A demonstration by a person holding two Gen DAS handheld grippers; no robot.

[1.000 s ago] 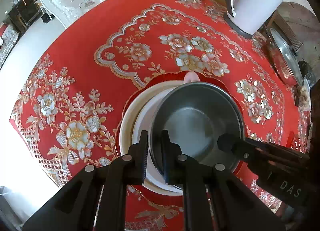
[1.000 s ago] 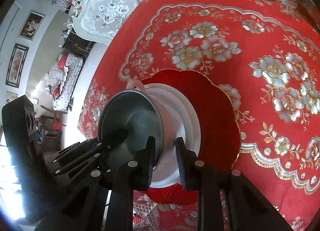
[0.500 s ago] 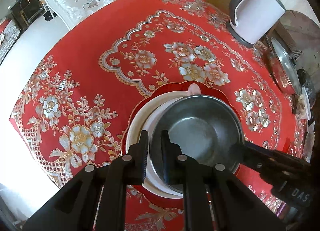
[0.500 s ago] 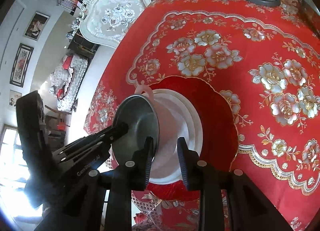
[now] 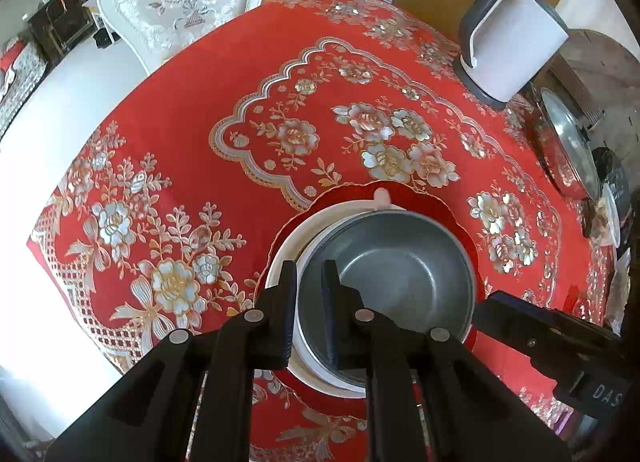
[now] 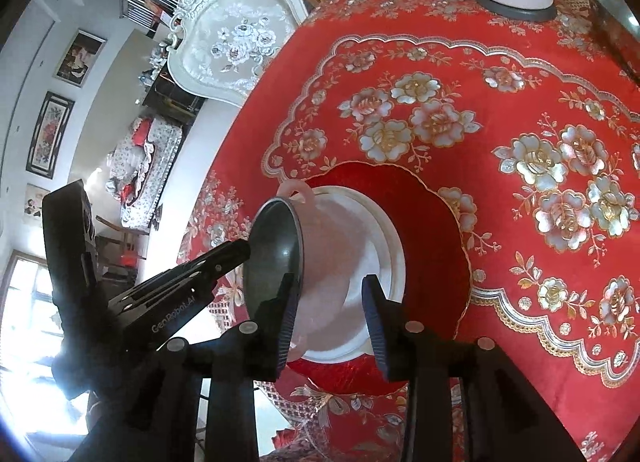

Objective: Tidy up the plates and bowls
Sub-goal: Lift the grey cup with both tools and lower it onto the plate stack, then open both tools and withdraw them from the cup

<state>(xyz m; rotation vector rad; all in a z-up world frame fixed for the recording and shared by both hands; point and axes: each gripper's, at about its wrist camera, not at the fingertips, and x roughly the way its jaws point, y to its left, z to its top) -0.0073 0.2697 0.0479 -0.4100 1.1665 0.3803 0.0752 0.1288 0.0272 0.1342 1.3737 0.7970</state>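
Change: since one second ago the right gripper (image 6: 330, 318) has let go of the bowl's rim and its fingers now stand apart; the table also looks farther from both cameras than before
Left gripper (image 5: 310, 312): closed on the near rim of the bowl, one finger outside the wall, one finger inside; it holds the bowl
Right gripper: open; its left finger (image 6: 289, 318) is just beside the bowl's rim, its right finger stands apart over the white plate; in the left wrist view its arm comes in from the lower right, the tip near the bowl's right rim
Bowl (image 5: 400, 274): grey metal inside, pale pink outside, with a small pink handle (image 5: 381, 194) at the far side; it sits above the stack of plates; whether its bottom touches the plate is hard to tell; in the right wrist view it looks tilted
White plate (image 6: 384, 246): lies on a red plate (image 6: 432, 229) with a scalloped gold edge, near the front edge of the table
Tablecloth (image 5: 200, 149): red with silver and gold flowers
Far side: a white and grey kettle (image 5: 508, 49) stands at the back right; a glass lid (image 5: 568, 141) lies near the right edge; a white chair (image 5: 180, 1) stands behind the table
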